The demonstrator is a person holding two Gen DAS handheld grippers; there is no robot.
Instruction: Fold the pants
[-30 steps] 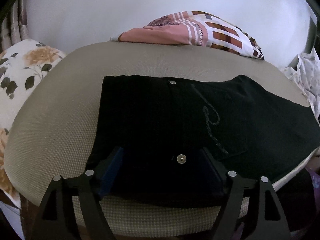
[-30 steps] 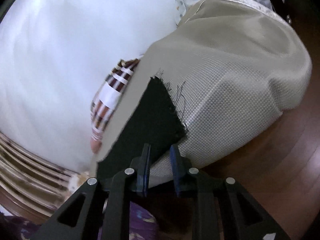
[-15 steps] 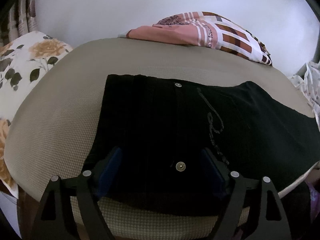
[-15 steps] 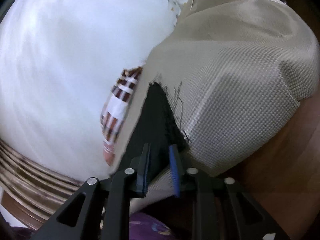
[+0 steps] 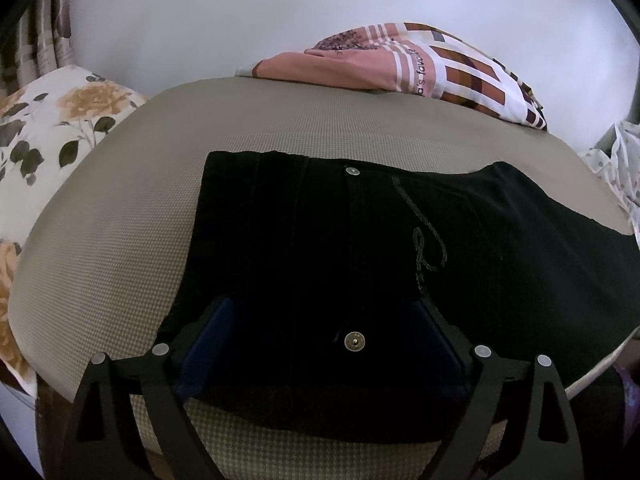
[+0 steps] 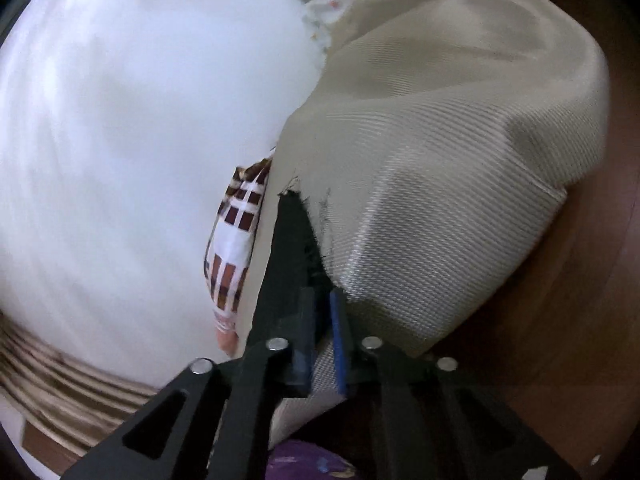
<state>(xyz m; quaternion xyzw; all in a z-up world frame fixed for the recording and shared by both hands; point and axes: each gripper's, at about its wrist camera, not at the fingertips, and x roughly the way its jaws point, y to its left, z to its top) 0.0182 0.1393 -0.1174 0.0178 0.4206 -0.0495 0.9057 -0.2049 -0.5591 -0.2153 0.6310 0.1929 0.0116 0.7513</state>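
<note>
Black pants (image 5: 360, 240) lie flat across a beige cushion (image 5: 120, 240), waist toward me, with a brass button (image 5: 354, 340) near the front edge. My left gripper (image 5: 322, 304) hovers over the waistband, its jaws opening wide on either side of the button, and the pads do not press the cloth. In the right wrist view the frayed hem of a pant leg (image 6: 288, 248) lies near the cushion's corner (image 6: 440, 160). My right gripper (image 6: 322, 294) sits at that hem with a narrow gap, its jaws opening. The dark cloth reaches the fingertips, and beige fabric shows through the gap.
A pink and brown patterned cloth (image 5: 400, 68) lies at the cushion's far edge against a white wall. A floral pillow (image 5: 48, 128) sits to the left and a dotted white cloth (image 5: 616, 160) to the right. Brown wooden floor (image 6: 580, 320) lies below the cushion corner.
The left jaws have spread wider over the waistband. The right gripper has sunk and rolled beside the cushion corner; its jaws narrowed at the hem, then parted a little.
</note>
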